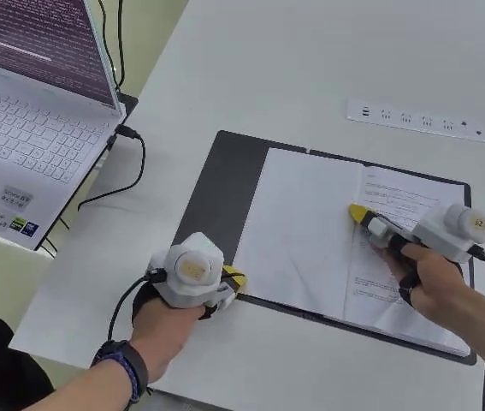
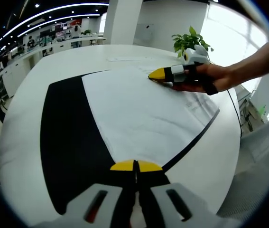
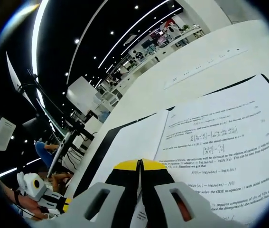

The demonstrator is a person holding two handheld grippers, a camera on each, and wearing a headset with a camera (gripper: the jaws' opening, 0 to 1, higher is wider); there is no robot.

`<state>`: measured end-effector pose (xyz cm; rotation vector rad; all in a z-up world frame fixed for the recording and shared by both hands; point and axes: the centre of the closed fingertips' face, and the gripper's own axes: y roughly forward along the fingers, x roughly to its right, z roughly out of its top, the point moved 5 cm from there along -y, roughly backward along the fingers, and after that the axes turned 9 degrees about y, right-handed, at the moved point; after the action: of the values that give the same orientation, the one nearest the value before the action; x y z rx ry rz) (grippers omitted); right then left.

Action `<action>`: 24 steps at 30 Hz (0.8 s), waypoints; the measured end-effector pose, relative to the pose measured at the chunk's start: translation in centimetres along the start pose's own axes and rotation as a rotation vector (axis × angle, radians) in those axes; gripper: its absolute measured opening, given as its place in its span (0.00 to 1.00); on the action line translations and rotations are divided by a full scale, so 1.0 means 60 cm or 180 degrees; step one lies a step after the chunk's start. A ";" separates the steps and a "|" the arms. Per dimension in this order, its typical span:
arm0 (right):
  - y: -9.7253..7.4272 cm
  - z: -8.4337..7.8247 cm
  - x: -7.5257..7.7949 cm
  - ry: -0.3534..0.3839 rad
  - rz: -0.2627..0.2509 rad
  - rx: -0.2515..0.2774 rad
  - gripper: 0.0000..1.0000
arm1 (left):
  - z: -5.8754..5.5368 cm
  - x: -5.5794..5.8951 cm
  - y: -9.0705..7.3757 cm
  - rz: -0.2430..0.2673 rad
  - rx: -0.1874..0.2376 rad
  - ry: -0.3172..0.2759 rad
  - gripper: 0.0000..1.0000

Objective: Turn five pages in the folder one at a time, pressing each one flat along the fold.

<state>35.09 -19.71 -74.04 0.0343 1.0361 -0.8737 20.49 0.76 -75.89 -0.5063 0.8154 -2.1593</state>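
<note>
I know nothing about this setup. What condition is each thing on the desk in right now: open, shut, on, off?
folder: open, lying flat.
turned page: blank side up, on the left of the fold.
printed page: face up, on the right of the fold.
left gripper: jaws shut, tips at the folder's near corner.
right gripper: jaws shut, tips down by the fold.
laptop: lid open, screen lit.

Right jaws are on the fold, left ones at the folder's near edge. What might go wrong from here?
1. The right gripper meets the fold with shut, narrow tips; dragging them hard could crease or tear the printed page.
2. The left gripper sits at the near edge of the folder and is not clearly pinning it, so the folder may slide on the table under that push.
</note>
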 end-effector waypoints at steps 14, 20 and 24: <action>0.056 0.059 0.021 -0.0012 -0.0181 0.0189 0.00 | 0.001 0.000 -0.001 -0.0016 -0.0006 0.0002 0.00; 0.069 0.078 0.025 0.0198 -0.0274 0.0386 0.00 | 0.001 -0.002 0.000 -0.0038 -0.0009 -0.0009 0.00; 0.071 0.079 0.020 0.0191 -0.0281 0.0419 0.00 | 0.002 -0.002 -0.001 -0.0057 -0.0026 0.0018 0.00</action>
<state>41.56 -19.51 -73.92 0.1272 1.0409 -1.0255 20.58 0.84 -75.80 -0.5136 0.8261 -2.1755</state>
